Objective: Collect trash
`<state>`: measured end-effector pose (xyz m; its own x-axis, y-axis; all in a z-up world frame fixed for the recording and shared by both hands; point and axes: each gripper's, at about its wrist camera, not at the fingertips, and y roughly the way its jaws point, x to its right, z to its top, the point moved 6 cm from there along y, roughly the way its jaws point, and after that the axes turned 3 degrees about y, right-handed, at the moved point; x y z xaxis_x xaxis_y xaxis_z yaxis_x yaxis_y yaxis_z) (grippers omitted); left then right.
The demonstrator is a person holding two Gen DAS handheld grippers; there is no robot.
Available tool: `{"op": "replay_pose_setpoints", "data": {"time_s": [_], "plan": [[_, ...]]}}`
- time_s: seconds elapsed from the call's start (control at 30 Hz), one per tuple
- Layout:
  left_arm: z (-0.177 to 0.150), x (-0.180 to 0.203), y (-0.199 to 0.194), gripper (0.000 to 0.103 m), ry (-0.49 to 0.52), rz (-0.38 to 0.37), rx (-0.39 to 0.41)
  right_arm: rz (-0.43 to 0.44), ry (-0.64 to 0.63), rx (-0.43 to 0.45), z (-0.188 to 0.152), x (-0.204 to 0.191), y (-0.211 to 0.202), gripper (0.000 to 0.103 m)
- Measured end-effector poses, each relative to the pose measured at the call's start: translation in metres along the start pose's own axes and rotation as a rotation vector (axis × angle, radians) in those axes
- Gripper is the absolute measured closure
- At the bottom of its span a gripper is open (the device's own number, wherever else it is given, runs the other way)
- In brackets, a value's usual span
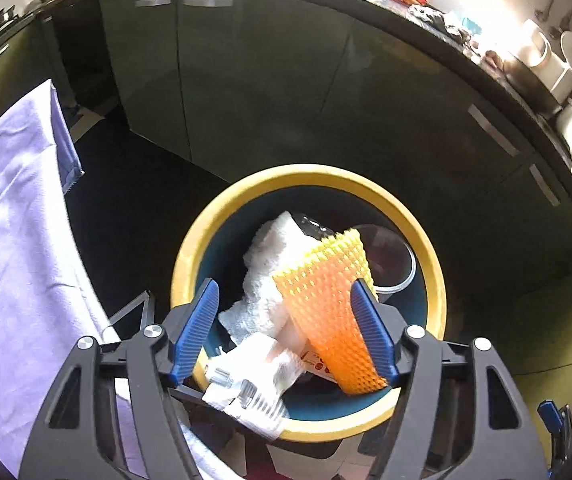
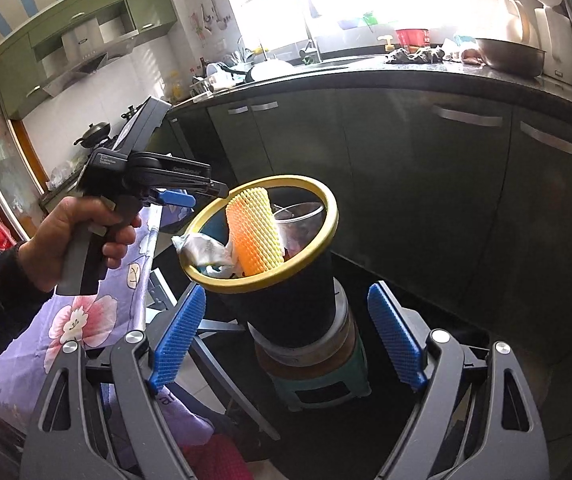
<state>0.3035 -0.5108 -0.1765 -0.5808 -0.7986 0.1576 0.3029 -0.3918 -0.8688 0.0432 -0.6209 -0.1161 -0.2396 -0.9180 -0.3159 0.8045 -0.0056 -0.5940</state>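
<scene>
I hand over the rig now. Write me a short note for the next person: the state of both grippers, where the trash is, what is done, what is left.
Left gripper: open, above the bin; nothing gripped.
Right gripper: open, empty, aimed at the bin from the side.
Trash: orange foam net, white foam, plastic wrapper and clear cup are in the bin. The wrapper hangs over the rim.
Done: these items are binned.
Left: perhaps push the wrapper in; no other trash is visible in these views.

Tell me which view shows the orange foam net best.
The left wrist view: the orange foam net fills the bin's mouth, its mesh plain. The right wrist view shows it smaller, standing tilted inside the yellow rim.
</scene>
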Motion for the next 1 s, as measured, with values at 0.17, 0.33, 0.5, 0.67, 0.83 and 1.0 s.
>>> {"op": "replay_pose_setpoints", "data": {"time_s": [0.17,0.33,0.5,0.67,0.83,1.0], "plan": [[-0.004,-0.007,-0.038,0.036,0.009,-0.001,0.096,0.018,-0.021,0.013,0.001,-0.010,-0.004,0.020],[-0.025,-0.021,-0.096,0.022,0.010,0.007,0.219,0.050,-0.060,0.028,0.003,-0.031,-0.009,0.016],[-0.072,-0.057,-0.176,0.011,-0.024,0.072,0.365,0.086,-0.121,0.030,0.001,-0.064,-0.011,0.012],[-0.127,-0.099,-0.256,0.007,-0.075,0.192,0.527,0.097,-0.202,0.047,-0.005,-0.112,-0.014,0.005],[-0.199,-0.139,-0.319,0.007,-0.115,0.388,0.615,0.098,-0.283,0.084,-0.008,-0.156,-0.020,0.005],[-0.263,-0.174,-0.355,0.007,-0.211,0.488,0.631,0.134,-0.320,0.108,-0.014,-0.193,-0.031,0.005]]}}
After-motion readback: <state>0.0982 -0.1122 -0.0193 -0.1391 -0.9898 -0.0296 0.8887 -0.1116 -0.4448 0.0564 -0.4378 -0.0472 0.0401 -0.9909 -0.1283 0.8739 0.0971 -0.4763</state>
